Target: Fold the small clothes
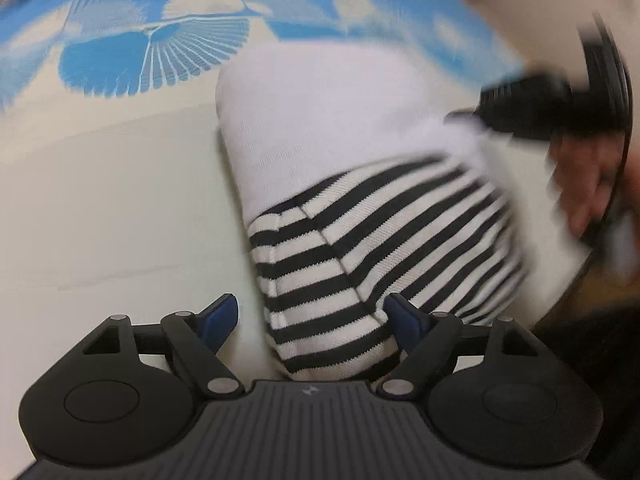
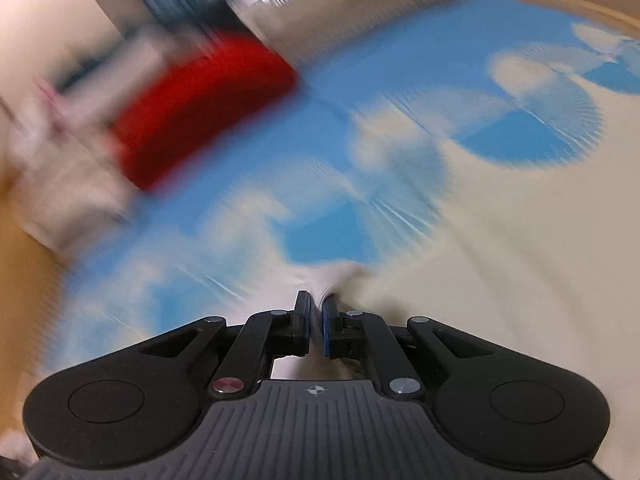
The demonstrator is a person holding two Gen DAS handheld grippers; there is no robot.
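1. Striped black-and-white fabric is the near half of the small garment [image 1: 360, 216]; its plain white half lies beyond, the whole piece flat on the cream, blue-patterned sheet [image 1: 100, 184].
2. Your left gripper [image 1: 312, 324] stands wide, its blue fingers [image 1: 220, 320] either side of the striped end and not pressing it. Lower them until both straddle the hem, then close on all layers at once.
3. Your right gripper [image 2: 316, 320] is pinched tight on a white corner of cloth [image 2: 332, 280], at the garment's right edge in the left view. Keep that pinch firm so the layers don't slip.
4. Once both ends are held, I judge the fold goes best if you lift them together and carry them evenly, matching edge to edge.
5. Steer clear of the red item [image 2: 200, 112] beyond.
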